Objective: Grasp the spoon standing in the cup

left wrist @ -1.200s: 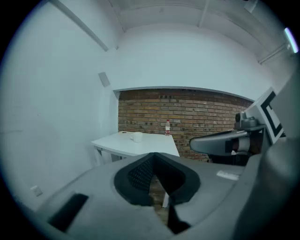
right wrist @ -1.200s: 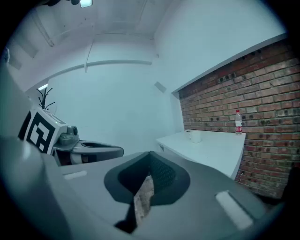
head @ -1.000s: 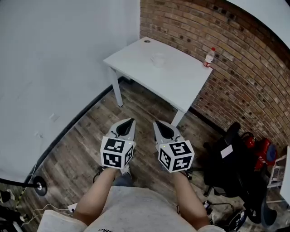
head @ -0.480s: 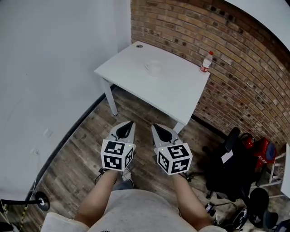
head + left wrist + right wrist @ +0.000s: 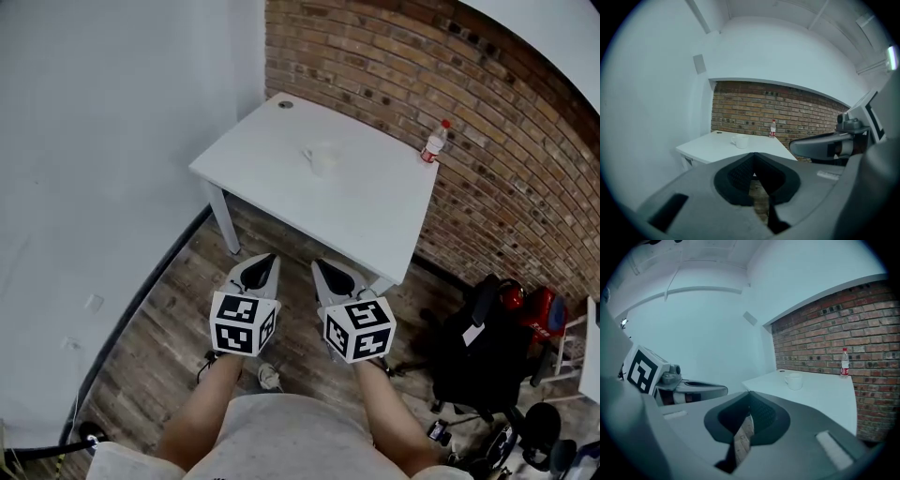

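Observation:
A small white cup point(image 5: 322, 159) stands near the middle of the white table point(image 5: 281, 169), far ahead of both grippers. It shows as a white cup point(image 5: 740, 141) in the left gripper view and as a white cup point(image 5: 794, 381) in the right gripper view. No spoon can be made out at this distance. My left gripper point(image 5: 267, 256) and right gripper point(image 5: 319, 265) are held side by side over the wooden floor, short of the table's near edge. Both have their jaws shut with nothing between them, seen at the left gripper point(image 5: 753, 154) and the right gripper point(image 5: 750, 393).
A plastic bottle with a red label point(image 5: 433, 142) stands at the table's far right corner by the brick wall point(image 5: 487, 112). A black office chair point(image 5: 473, 361) and a red object point(image 5: 534, 305) sit to the right. A white wall point(image 5: 103, 141) runs along the left.
The table has drawn nearer and sits lower in the head view. Both grippers keep the same shut pose side by side.

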`<state>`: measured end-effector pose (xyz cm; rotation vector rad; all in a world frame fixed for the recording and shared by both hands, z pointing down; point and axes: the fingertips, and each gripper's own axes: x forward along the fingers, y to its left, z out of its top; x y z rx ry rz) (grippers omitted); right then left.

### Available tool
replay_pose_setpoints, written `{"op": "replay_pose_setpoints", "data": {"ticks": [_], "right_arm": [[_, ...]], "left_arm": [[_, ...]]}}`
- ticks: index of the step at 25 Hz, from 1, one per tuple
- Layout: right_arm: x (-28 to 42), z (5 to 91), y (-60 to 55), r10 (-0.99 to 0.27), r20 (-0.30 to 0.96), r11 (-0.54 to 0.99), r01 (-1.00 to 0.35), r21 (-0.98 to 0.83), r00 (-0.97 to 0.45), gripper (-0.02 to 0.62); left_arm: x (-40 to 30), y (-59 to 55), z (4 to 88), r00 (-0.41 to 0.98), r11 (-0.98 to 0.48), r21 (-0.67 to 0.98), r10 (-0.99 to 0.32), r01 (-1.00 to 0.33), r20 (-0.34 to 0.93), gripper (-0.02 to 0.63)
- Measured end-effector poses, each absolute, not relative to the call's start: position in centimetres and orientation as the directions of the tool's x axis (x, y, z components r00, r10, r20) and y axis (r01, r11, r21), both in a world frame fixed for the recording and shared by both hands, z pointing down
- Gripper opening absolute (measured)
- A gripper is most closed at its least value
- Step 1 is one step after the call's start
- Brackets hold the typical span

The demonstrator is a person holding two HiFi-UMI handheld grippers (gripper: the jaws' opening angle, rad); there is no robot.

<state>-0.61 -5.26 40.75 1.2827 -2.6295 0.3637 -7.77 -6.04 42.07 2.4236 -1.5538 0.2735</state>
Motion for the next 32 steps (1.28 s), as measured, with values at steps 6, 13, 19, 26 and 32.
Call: {"op": "replay_pose_setpoints", "data": {"ticks": [6, 13, 19, 26, 32], "right_arm": [[-3.4, 40.9, -8.7, -0.759, 0.288, 0.574, -0.809, -0.130, -0.584, 0.005], [-4.7, 41.0, -11.8, -0.783, 0.292, 0.539, -0.833, -0.123, -0.549, 0.005], [-4.5, 41.0, -13.9, -0.802, 0.288, 0.510, -0.851, -0.126, -0.524, 0.005], [-3.5, 41.5, -17.3, -0.816, 0.277, 0.488, -0.862, -0.137, -0.506, 0.005], [-2.0, 42.0, -21.8, -0.819, 0.272, 0.482, -0.863, -0.149, -0.505, 0.005]], "left_arm": [[-10.5, -9.7, 42.4, 0.439, -0.422, 0.123, -0.851, -0.898, 0.287, -0.005], [-12.0, -12.9, 42.5, 0.482, -0.471, 0.111, -0.827, -0.875, 0.289, -0.005], [-11.4, -15.3, 42.5, 0.519, -0.516, 0.094, -0.804, -0.852, 0.289, -0.005], [-10.2, -18.8, 43.0, 0.543, -0.554, 0.056, -0.785, -0.831, 0.299, -0.005], [-8.2, -23.5, 43.6, 0.560, -0.589, 0.008, -0.765, -0.808, 0.317, -0.005]]}}
